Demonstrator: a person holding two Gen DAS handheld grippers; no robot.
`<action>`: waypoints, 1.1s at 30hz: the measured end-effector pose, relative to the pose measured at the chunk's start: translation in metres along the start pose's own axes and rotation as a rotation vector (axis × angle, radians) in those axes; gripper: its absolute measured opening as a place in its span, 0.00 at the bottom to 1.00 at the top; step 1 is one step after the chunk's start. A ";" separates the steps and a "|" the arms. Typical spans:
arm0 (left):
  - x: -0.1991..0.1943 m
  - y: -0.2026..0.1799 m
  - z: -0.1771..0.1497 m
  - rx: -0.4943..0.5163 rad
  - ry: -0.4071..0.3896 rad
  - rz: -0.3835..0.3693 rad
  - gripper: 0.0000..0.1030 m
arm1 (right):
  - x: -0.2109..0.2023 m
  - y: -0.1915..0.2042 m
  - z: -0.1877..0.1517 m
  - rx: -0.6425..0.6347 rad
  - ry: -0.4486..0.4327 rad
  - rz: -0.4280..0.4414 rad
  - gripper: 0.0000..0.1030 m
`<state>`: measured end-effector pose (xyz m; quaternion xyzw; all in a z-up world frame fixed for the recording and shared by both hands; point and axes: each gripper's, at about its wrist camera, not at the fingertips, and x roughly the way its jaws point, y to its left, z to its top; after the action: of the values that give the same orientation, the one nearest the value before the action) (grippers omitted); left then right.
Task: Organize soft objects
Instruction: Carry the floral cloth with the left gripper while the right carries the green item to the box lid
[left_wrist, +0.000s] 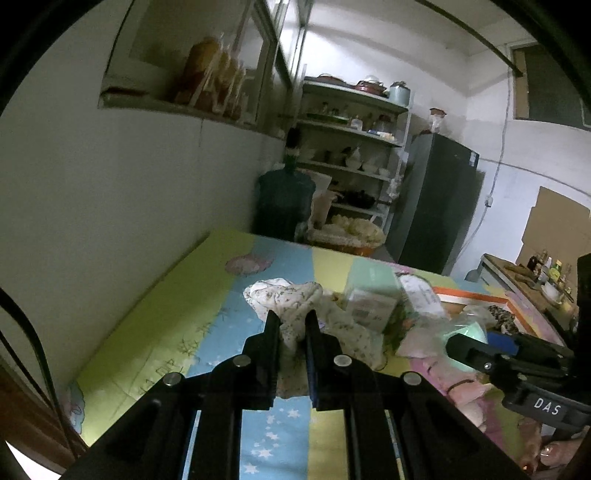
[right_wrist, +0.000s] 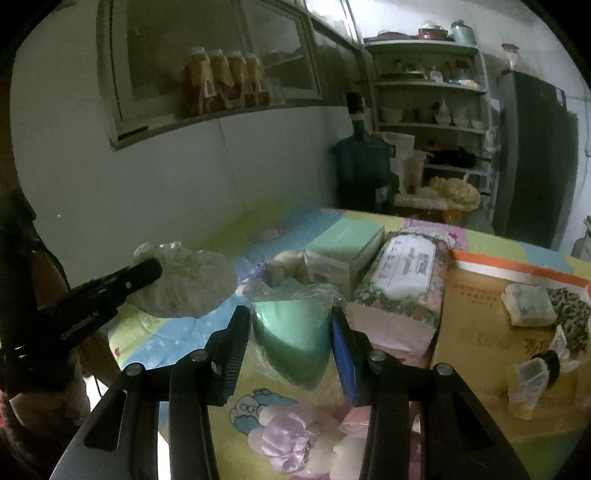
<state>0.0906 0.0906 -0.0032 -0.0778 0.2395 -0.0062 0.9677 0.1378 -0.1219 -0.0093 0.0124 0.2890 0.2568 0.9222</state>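
My left gripper (left_wrist: 292, 320) is shut on a bunched white floral cloth (left_wrist: 295, 295) and holds it above the colourful table mat (left_wrist: 155, 317). The right wrist view has this gripper (right_wrist: 153, 271) at the left, with the cloth (right_wrist: 195, 284) hanging clear of the mat. My right gripper (right_wrist: 290, 321) is shut on a green soft pad in clear plastic wrap (right_wrist: 291, 332), its pads pressing both sides. At the right edge of the left wrist view, that gripper (left_wrist: 461, 347) carries the green pad (left_wrist: 471, 330).
A mint tissue box (right_wrist: 343, 254) and a floral tissue pack (right_wrist: 406, 280) lie behind the pad. An orange-rimmed cardboard box (right_wrist: 480, 321) with small packets sits at the right. A plush toy with a lilac bow (right_wrist: 291, 439) lies near me. A wall runs along the left.
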 end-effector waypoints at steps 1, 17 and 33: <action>-0.002 -0.003 0.002 0.005 -0.007 -0.003 0.12 | -0.003 -0.001 0.000 0.000 -0.007 -0.002 0.43; 0.001 -0.068 0.024 0.063 -0.039 -0.146 0.12 | -0.051 -0.032 0.006 0.043 -0.104 -0.096 0.43; 0.022 -0.144 0.032 0.121 -0.034 -0.280 0.12 | -0.087 -0.092 0.002 0.133 -0.159 -0.205 0.43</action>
<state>0.1281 -0.0477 0.0368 -0.0520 0.2093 -0.1540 0.9642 0.1208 -0.2438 0.0229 0.0644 0.2313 0.1399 0.9606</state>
